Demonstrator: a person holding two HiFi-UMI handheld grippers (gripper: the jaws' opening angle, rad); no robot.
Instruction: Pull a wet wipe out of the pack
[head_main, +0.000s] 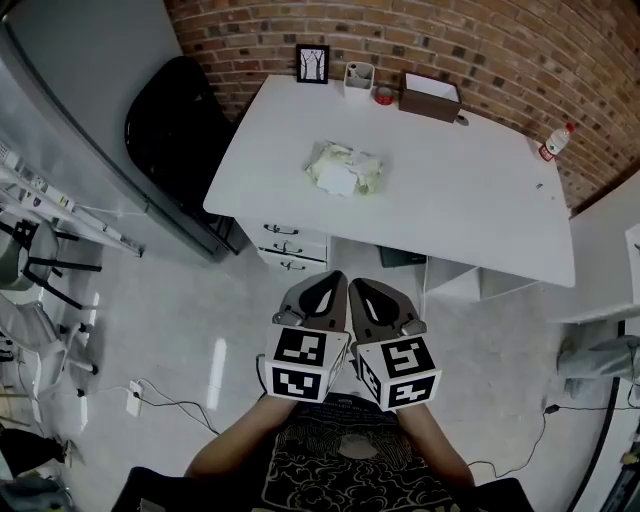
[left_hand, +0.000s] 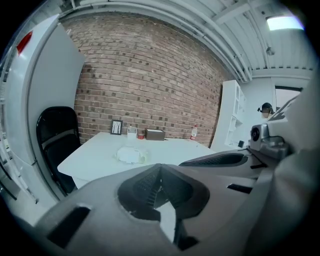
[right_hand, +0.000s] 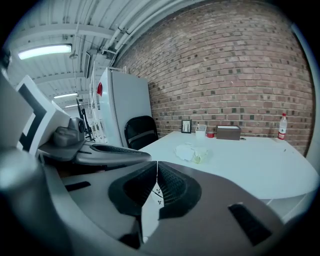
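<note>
The wet wipe pack (head_main: 344, 168) is a pale green and white soft packet lying on the white table (head_main: 470, 210), left of its middle. It also shows small in the left gripper view as the pack (left_hand: 131, 155) and in the right gripper view as the pack (right_hand: 191, 152). My left gripper (head_main: 338, 282) and right gripper (head_main: 356, 288) hang side by side over the floor, well short of the table. Both are shut, jaws touching, with nothing between them.
A black chair (head_main: 178, 120) stands at the table's left. Along the back edge by the brick wall stand a small picture frame (head_main: 312, 63), a white cup (head_main: 358, 76), a brown box (head_main: 430, 96) and a bottle (head_main: 556, 142). White drawers (head_main: 285, 246) sit under the table.
</note>
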